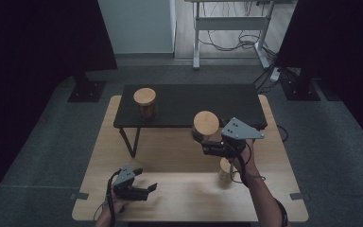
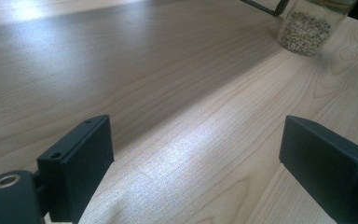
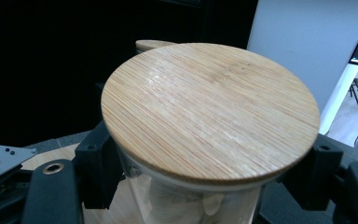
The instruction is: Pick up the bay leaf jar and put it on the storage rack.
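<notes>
Evidently bound for the black shelf (image 1: 189,106), the right gripper (image 1: 207,142) pinches a lidded jar (image 1: 205,124) aloft while the left gripper (image 1: 144,190) idles, jaws spread.

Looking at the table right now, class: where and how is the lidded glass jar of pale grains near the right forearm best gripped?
Grip the glass jar of pale grains around its round glass wall below the lid, jaws level, coming in from the side. It stands upright on the light wooden table with open space around it, and the left gripper, jaws open, already faces it.

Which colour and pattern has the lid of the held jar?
Light bamboo with fine parallel stripes; the lid shows best in the right gripper view.
</notes>
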### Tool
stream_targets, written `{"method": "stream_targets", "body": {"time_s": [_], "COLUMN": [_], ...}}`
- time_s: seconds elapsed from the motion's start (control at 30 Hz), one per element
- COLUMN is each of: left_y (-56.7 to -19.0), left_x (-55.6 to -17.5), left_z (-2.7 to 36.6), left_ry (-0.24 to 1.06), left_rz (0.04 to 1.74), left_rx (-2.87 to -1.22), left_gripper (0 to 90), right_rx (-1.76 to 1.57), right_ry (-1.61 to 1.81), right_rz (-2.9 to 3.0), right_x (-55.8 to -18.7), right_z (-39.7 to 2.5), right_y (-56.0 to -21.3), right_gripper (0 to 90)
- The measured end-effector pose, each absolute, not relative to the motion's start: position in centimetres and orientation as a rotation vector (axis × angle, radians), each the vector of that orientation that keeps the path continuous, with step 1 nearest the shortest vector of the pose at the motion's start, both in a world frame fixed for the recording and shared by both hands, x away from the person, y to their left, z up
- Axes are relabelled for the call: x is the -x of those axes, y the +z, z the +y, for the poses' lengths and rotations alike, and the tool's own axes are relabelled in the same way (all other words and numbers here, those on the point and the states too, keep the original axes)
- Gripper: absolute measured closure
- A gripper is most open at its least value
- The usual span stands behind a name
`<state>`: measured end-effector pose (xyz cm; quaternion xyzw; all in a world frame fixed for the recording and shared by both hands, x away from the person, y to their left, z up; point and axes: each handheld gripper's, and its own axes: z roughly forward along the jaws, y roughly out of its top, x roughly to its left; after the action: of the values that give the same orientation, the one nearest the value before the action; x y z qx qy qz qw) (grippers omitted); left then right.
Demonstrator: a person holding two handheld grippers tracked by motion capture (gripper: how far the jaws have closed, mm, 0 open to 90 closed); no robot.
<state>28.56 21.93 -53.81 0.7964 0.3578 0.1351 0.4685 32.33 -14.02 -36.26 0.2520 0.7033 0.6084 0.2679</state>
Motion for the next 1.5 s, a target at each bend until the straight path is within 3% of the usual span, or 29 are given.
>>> {"method": "stream_targets", "body": {"time_s": [1.5], "left_y": [-53.5], "left_x": [-28.6], "left_z": [22.6], "left_ry": [0.337], "left_rz": [0.884], "left_rx": [-1.930], "left_gripper": [9.1], "right_rx": [-0.719], "right_ry": [1.602], "right_rz": [1.890], "right_x": [-37.4], "right_z": [-13.1], "right_y": [-34.5], "right_gripper": [24.8]}}
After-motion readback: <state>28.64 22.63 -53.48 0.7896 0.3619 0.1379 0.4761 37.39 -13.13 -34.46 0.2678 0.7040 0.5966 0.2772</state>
